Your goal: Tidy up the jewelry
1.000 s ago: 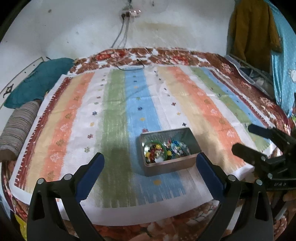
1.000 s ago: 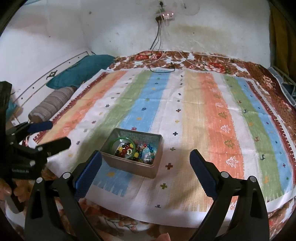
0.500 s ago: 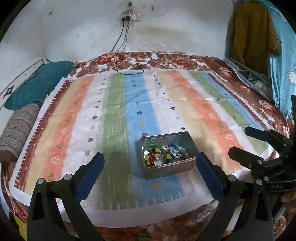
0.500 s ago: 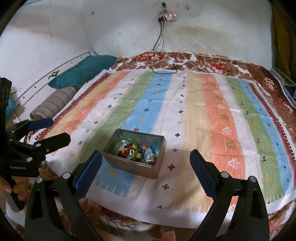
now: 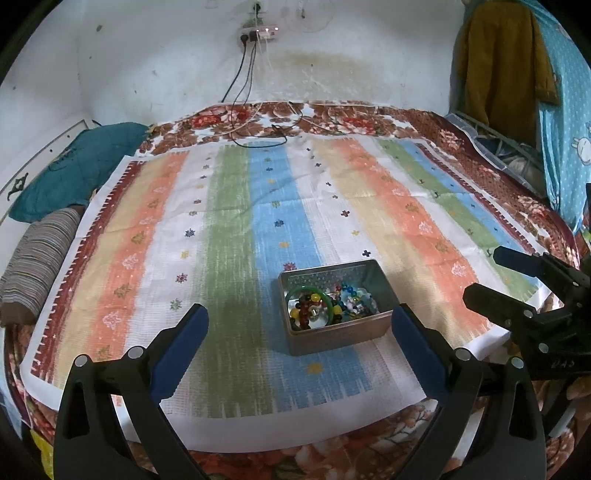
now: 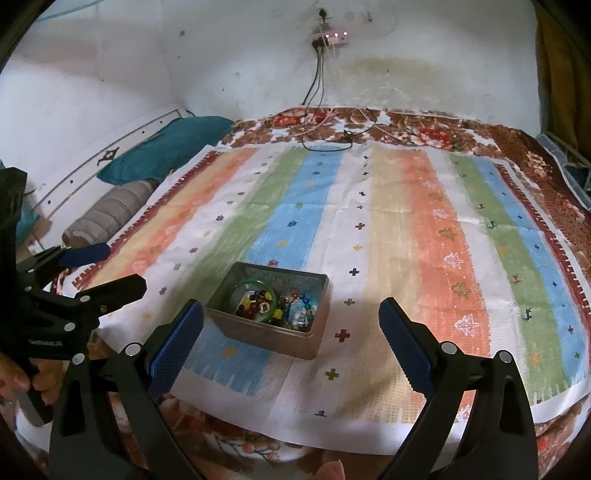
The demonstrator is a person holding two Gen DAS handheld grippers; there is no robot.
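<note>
A metal tin [image 5: 369,326] [image 6: 258,330] sits near the front edge of a striped cloth [image 5: 236,229] [image 6: 417,236] on a bed. Inside lie a green bangle [image 5: 300,291] [image 6: 242,286] and a heap of coloured beads [image 5: 341,306] [image 6: 288,310]. My left gripper [image 5: 299,323] [image 6: 110,267] hovers open in front of the tin, which lies between its fingertips' line of sight. My right gripper [image 6: 291,325] [image 5: 484,275] is open too, off to the tin's right. Neither holds anything.
A teal pillow [image 5: 74,166] and a striped bolster [image 5: 33,258] lie at the bed's left edge. Cables [image 5: 258,125] trail from a wall socket [image 5: 258,33] onto the far side. Clothes [image 5: 502,62] hang at the right. A hand [image 6: 14,373] grips the left gripper's handle.
Both cameras have pulled back and tilted up a little, so the tin sits lower and more wall shows. Both grippers stay open; the tin has not moved.
</note>
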